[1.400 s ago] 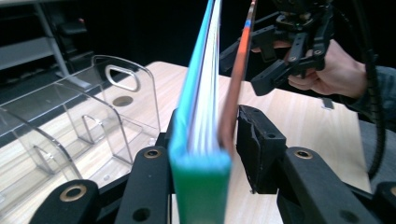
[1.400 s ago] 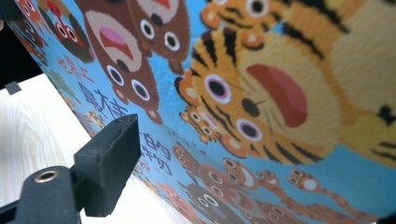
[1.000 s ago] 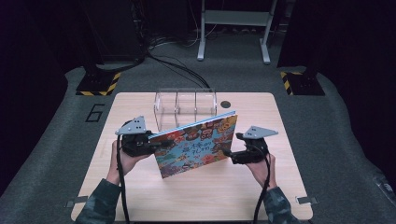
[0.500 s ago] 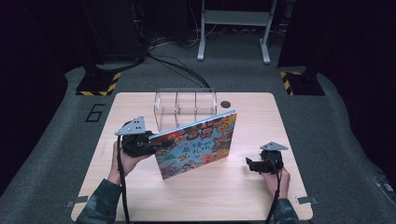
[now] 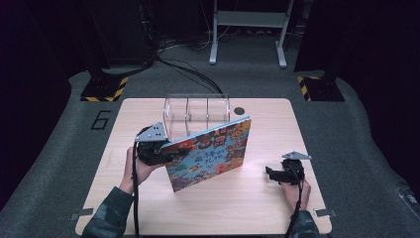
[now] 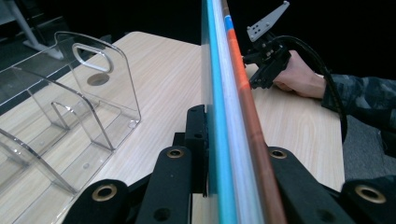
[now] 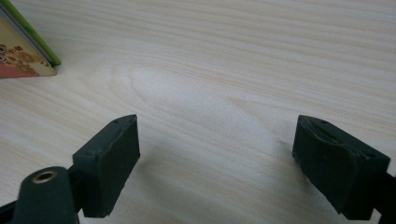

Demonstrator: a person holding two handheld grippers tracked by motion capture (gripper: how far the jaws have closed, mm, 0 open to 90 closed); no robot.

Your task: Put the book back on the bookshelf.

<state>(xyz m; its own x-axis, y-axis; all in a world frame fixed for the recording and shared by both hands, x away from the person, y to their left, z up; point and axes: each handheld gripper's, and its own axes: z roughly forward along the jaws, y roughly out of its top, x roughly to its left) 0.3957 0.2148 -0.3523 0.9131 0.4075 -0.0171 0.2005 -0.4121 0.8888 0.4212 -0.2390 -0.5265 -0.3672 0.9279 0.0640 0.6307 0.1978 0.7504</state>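
Observation:
A colourful picture book [image 5: 210, 153] stands tilted on its lower edge at the middle of the table. My left gripper [image 5: 166, 153] is shut on the book's left edge; in the left gripper view the book [image 6: 233, 116] runs edge-on between the two black pads. My right gripper [image 5: 270, 172] rests low over the table at the right, apart from the book, jaws open with nothing between them. In the right gripper view its pads [image 7: 112, 154] stand wide over bare wood, and a corner of the book [image 7: 25, 56] shows at the upper left.
A clear acrylic rack [image 5: 197, 113] with dividers stands just behind the book, seen also in the left gripper view as the rack [image 6: 70, 107]. A dark round mark [image 5: 239, 110] lies on the wooden table [image 5: 307, 213] near its far edge. Black cables and stands surround it on the floor.
My right gripper has left the book's right edge, moving down and toward the table's right front. The book stays held by the left gripper, which has hardly moved.

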